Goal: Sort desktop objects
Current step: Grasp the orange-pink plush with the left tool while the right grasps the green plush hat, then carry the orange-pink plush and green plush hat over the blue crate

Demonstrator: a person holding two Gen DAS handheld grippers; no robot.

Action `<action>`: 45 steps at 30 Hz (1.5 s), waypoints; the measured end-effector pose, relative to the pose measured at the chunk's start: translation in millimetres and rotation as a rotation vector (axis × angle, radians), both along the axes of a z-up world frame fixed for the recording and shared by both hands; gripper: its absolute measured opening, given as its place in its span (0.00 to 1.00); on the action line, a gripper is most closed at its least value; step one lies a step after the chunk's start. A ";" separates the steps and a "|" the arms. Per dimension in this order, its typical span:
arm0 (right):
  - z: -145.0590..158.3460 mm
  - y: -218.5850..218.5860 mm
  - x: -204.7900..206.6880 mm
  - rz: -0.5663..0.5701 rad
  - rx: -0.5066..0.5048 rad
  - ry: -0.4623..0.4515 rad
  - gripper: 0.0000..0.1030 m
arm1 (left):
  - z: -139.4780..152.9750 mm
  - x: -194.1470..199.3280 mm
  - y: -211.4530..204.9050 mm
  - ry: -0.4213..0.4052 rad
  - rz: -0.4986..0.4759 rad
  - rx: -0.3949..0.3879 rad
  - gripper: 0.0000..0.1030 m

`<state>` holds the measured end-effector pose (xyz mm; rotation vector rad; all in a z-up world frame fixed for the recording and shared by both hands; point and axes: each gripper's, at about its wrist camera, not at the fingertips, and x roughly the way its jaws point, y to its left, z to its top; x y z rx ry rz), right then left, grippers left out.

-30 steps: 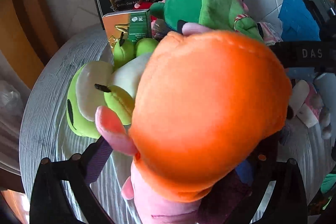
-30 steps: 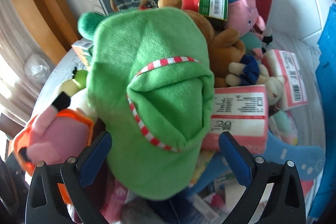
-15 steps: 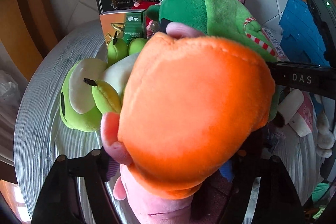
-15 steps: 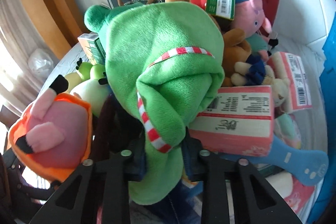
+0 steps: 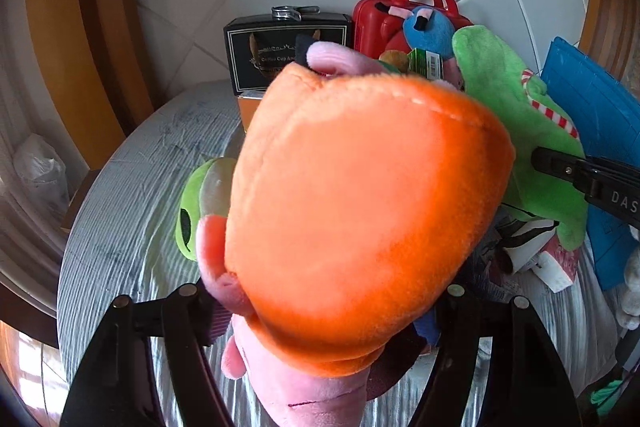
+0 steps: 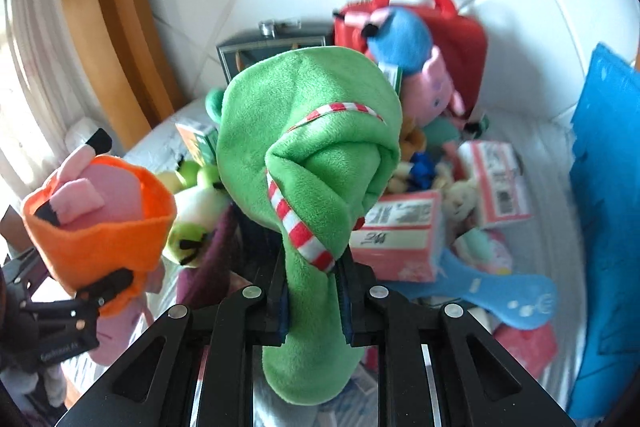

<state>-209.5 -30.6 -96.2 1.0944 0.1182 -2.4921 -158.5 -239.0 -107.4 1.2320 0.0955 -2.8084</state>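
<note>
Two soft toys hang above the cluttered table (image 5: 120,187): my left tongs (image 5: 332,311) clamp the bulky orange-hooded pig (image 5: 360,211) low down, my right tongs (image 6: 314,303) pinch the green plush (image 6: 308,147) thin; both seem light, squashy and best gripped deep.

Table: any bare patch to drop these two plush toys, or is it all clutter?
Bare room is on the left side of the grey table, between its edge and the lime plush, up to the black gift box. The right side is crowded: pink boxes, blue paddle, red case, piled toys.
</note>
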 end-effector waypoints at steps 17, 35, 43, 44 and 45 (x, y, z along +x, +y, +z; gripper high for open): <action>116.0 136.6 56.0 -0.068 -0.057 0.301 0.18 | 80.5 11.6 102.3 0.168 0.009 0.004 0.69; 195.6 394.4 81.0 -0.403 -0.038 0.500 0.18 | 190.3 -35.8 366.7 0.349 -0.340 -0.004 0.69; 189.3 496.4 91.1 -0.552 0.045 0.453 0.18 | 226.4 -54.4 503.1 0.380 -0.535 0.014 0.69; 188.2 505.0 90.5 -0.563 0.057 0.443 0.18 | 228.4 -56.7 515.0 0.379 -0.550 0.019 0.69; 187.1 515.7 88.4 -0.579 0.074 0.431 0.18 | 231.2 -56.8 533.3 0.374 -0.566 0.027 0.69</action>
